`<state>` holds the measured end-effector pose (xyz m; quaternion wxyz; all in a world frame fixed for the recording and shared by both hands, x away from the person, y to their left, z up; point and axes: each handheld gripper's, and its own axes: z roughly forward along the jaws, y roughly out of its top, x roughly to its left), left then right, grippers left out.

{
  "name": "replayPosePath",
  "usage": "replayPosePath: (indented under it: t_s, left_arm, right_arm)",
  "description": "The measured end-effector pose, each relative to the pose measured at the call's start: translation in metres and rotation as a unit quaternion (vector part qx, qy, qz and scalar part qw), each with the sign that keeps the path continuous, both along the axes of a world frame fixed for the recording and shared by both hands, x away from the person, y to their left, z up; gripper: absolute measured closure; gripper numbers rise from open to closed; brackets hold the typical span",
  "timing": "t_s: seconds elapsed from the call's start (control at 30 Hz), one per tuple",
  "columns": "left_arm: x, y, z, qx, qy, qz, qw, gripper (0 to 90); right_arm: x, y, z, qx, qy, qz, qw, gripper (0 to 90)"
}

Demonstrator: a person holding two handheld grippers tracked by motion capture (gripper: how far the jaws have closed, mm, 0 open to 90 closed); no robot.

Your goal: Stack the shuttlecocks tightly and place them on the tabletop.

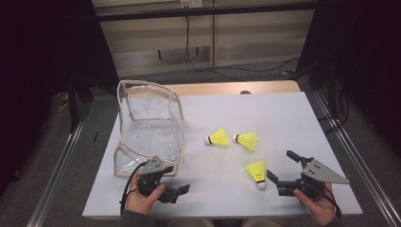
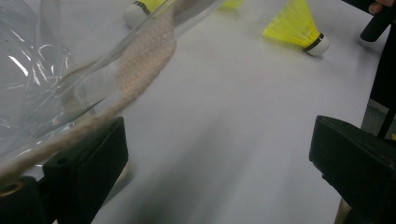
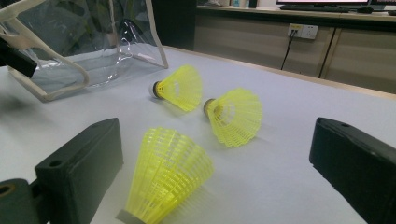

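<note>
A clear plastic bag (image 1: 149, 127) with beige trim stands open on the left of the white table (image 1: 283, 113). Three yellow shuttlecocks lie to its right: two side by side (image 1: 218, 137) (image 1: 246, 140), and a third (image 1: 257, 172) nearer me. My right gripper (image 1: 282, 165) is open just right of that third one; in the right gripper view that shuttlecock (image 3: 168, 177) lies between the jaws, nearer the left one. My left gripper (image 1: 174, 178) is open at the bag's near corner. The bag's beige strap (image 2: 140, 60) crosses in front of its left jaw.
The table's front edge runs just under both hands. A wooden strip (image 1: 236, 88) shows at the table's far edge. Metal rails (image 1: 352, 151) flank the table. Cables (image 1: 227, 71) lie on the floor beyond it.
</note>
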<state>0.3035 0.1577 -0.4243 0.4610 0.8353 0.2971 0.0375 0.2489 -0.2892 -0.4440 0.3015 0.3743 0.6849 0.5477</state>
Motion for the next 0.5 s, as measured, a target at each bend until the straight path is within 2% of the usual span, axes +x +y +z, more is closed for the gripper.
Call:
replayPosePath:
  t_s: [0.33, 0.5]
  left_arm:
    - [-0.0016, 0.0022, -0.0004, -0.006, 0.000, -0.009, 0.9999, 4.5]
    - [-0.0028, 0.0047, 0.0029, -0.009, -0.002, -0.002, 1.0000, 4.5]
  right_arm:
    - [0.0002, -0.0008, 0.0002, 0.000, -0.001, 0.000, 1.0000, 2.1]
    - [0.0002, -0.0003, 0.0001, -0.002, 0.000, 0.000, 1.0000, 2.1]
